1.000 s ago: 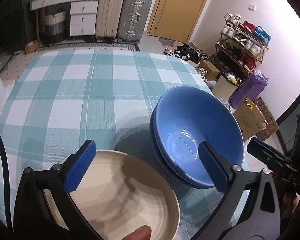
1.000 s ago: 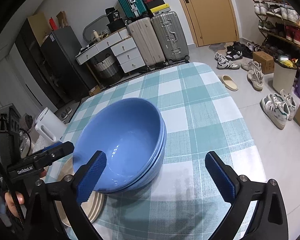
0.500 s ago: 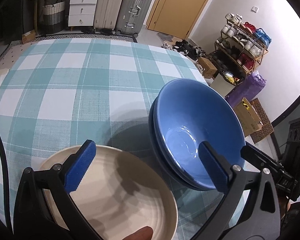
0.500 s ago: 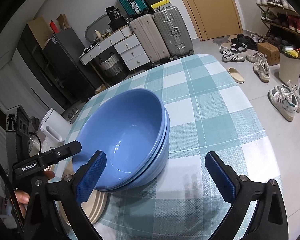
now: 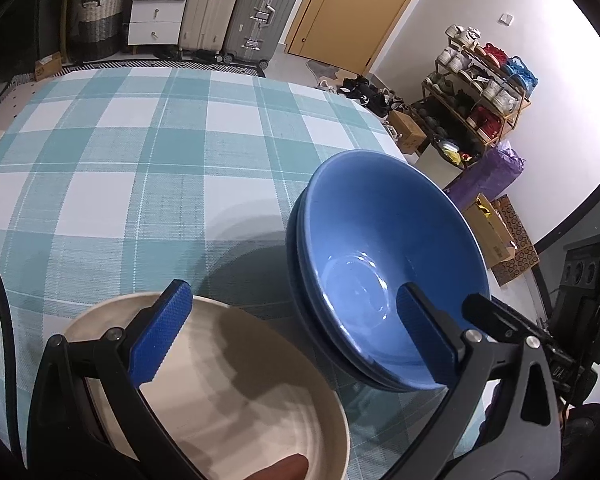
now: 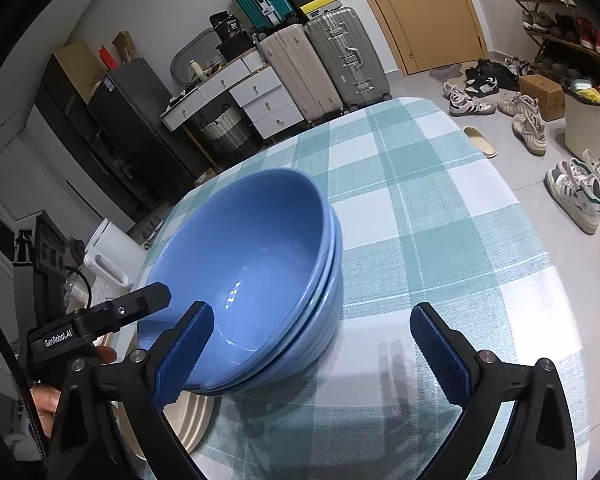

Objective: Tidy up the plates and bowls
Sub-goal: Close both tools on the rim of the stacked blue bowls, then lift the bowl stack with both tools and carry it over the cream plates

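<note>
Stacked blue bowls (image 5: 384, 256) sit nested on the checked tablecloth (image 5: 140, 168), also in the right wrist view (image 6: 256, 276). A stack of cream plates (image 5: 236, 396) lies at the near edge, left of the bowls; a sliver shows in the right wrist view (image 6: 188, 420). My left gripper (image 5: 296, 332) is open and empty, hovering above the plates and the bowls' near rim. My right gripper (image 6: 312, 352) is open and empty, its left finger (image 6: 184, 348) over the bowls' near rim, the right finger over bare cloth.
The table's right edge (image 6: 540, 240) drops to a floor with shoes (image 6: 580, 192). Suitcases (image 5: 260, 12), drawers (image 5: 156, 12) and a door (image 5: 360, 8) stand beyond the far edge. A shoe rack (image 5: 484, 80) is at the right. A white kettle (image 6: 108, 256) sits left of the table.
Both views have crept forward and the bowls look slightly larger and closer. Both grippers stay open. The bowls and plates have not moved.
</note>
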Demonstrator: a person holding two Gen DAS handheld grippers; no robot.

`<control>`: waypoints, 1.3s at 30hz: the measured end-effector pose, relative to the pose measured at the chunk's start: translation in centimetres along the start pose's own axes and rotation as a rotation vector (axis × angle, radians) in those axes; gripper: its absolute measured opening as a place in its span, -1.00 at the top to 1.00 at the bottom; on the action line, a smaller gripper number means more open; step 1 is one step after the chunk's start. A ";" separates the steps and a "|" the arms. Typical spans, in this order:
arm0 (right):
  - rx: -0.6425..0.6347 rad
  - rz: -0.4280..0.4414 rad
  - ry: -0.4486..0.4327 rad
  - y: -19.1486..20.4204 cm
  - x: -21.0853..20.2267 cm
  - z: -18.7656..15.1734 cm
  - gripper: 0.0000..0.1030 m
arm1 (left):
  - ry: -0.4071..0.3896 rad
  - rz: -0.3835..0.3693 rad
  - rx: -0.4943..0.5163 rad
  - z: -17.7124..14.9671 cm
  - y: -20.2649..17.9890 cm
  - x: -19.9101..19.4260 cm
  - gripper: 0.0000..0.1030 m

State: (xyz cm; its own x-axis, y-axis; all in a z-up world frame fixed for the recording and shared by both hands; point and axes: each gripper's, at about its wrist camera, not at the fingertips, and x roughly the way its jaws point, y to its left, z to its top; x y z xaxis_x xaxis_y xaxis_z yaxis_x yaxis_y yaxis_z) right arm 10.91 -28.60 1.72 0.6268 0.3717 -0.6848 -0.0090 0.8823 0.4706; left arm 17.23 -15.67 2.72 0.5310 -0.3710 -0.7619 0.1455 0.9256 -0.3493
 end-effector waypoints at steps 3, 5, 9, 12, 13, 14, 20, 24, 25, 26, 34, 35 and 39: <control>0.006 0.016 -0.001 0.1 0.2 0.0 -0.96 | 0.002 -0.014 0.001 0.1 -0.1 0.2 -0.77; 0.014 0.034 -0.002 0.1 0.5 0.0 -0.92 | 0.015 -0.029 0.004 0.1 -0.3 0.4 -0.57; 0.015 0.055 0.010 0.3 0.9 0.1 -0.60 | 0.020 -0.054 0.036 -0.2 -1.0 0.5 -0.24; 0.015 0.079 0.028 0.6 1.3 -0.1 -0.44 | 0.017 -0.061 0.064 -0.5 -1.6 0.2 0.09; 0.012 0.080 0.028 0.7 1.3 -0.1 -0.37 | 0.019 -0.059 0.072 -0.5 -1.7 0.2 0.12; 0.007 0.078 0.027 0.8 1.3 -0.1 -0.34 | 0.017 -0.045 0.074 -0.5 -1.8 0.2 0.19; -0.023 0.024 -0.010 1.2 0.9 -0.2 0.00 | 0.009 -0.027 0.079 -0.9 -1.9 -0.1 0.28; -0.034 0.006 -0.015 1.2 0.8 -0.1 0.01 | 0.000 -0.017 0.084 -1.0 -2.2 -0.5 0.28; -0.035 0.002 -0.015 1.3 0.8 -0.1 0.01 | -0.006 -0.011 0.090 -0.9 -2.3 -0.7 0.28; -0.034 0.001 -0.015 1.3 0.8 -0.2 0.01 | -0.012 -0.009 0.093 -0.9 -2.4 -0.8 0.28; -0.047 0.003 -0.036 1.9 -0.3 -0.3 0.01 | -0.038 0.002 0.115 -1.0 -3.2 -2.6 0.28; -0.049 0.003 -0.040 1.9 -0.5 -0.3 0.01 | -0.042 0.002 0.117 -1.1 -3.4 -2.8 0.28; -0.056 0.001 -0.055 2.2 -1.4 -0.3 0.01 | -0.057 0.006 0.132 -1.2 -4.2 -3.7 0.28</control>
State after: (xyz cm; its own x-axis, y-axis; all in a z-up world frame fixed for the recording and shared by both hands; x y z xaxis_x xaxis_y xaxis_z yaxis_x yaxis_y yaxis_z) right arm 9.78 -27.09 3.60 0.6689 0.3570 -0.6520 -0.0516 0.8973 0.4383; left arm 13.66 -18.26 6.38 0.5779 -0.3639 -0.7305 0.2488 0.9311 -0.2670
